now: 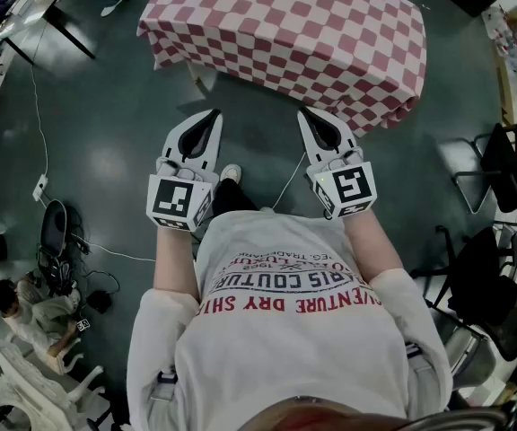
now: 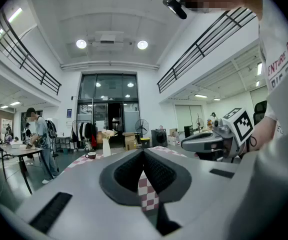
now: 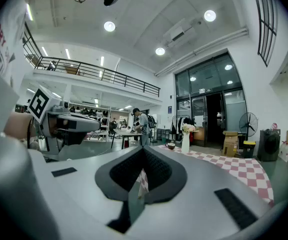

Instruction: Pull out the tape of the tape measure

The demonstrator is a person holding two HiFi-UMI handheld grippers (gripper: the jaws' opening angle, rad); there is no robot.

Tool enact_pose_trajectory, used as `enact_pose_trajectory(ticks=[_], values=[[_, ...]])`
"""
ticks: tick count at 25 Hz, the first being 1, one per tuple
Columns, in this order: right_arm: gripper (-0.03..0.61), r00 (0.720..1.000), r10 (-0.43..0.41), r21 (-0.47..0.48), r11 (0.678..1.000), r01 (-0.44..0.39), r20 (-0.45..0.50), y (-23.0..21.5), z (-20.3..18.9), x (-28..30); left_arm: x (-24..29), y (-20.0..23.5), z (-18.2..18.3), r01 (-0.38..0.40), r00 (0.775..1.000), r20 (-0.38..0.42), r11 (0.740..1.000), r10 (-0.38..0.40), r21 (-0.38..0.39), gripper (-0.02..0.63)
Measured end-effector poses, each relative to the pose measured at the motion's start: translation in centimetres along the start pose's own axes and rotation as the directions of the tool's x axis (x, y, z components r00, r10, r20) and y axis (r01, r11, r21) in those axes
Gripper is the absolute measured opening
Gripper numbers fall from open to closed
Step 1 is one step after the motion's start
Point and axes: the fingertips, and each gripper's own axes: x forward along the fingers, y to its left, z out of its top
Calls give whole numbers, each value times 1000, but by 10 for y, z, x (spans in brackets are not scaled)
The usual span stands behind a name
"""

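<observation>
**Tape measure out of sight, both grippers shut on nothing**

Tape measure is not showing in any of the views, so I cannot tell where it is lying.

The person is standing on the dark floor just short of the table [image 1: 285, 25], which is wearing a red-and-white checked cloth. One pale shoe [image 1: 231, 174] is peeking out between the two arms. The person is holding the left gripper [image 1: 214, 115] and the right gripper [image 1: 302, 111] out in front, side by side and a little apart, both pointing roughly level towards the table's near edge.

Along the left gripper [image 2: 144, 151], the two jaws are meeting tip to tip, and only a sliver of the checked cloth is showing through the hollow behind them. The right gripper [image 3: 144, 150] is looking the same: jaws pressed together, nothing caught between them.

On the table a white vase [image 3: 185, 141] with flowers and a small cup [image 3: 171, 146] are standing close to each other. Further back another person [image 2: 36, 139] is standing at a separate table, and a floor fan [image 3: 248, 124] is sitting near the glass doors.
</observation>
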Motion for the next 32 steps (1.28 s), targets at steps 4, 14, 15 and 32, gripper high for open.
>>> enact_pose_trajectory(ticks=[4,14,15,32], values=[[28,1000,-1,17,1000,1,6,-5,-1,4,4,3,0,-6,1000,1,1000,6,2,17],[28,1000,17,37,999,-17,-6,-13,-6,19,19,9,-3,-7,1000,-23,1000,8,2,17],[28,1000,15,46,999,-15,-1,-15,-7,21,21,10,-3,-6,1000,-24,1000,6,2,17],[144,993,-109,82,990,112,-36,-52,0,176,86,180,-22,-52,998,-38,998,50,-43,255]])
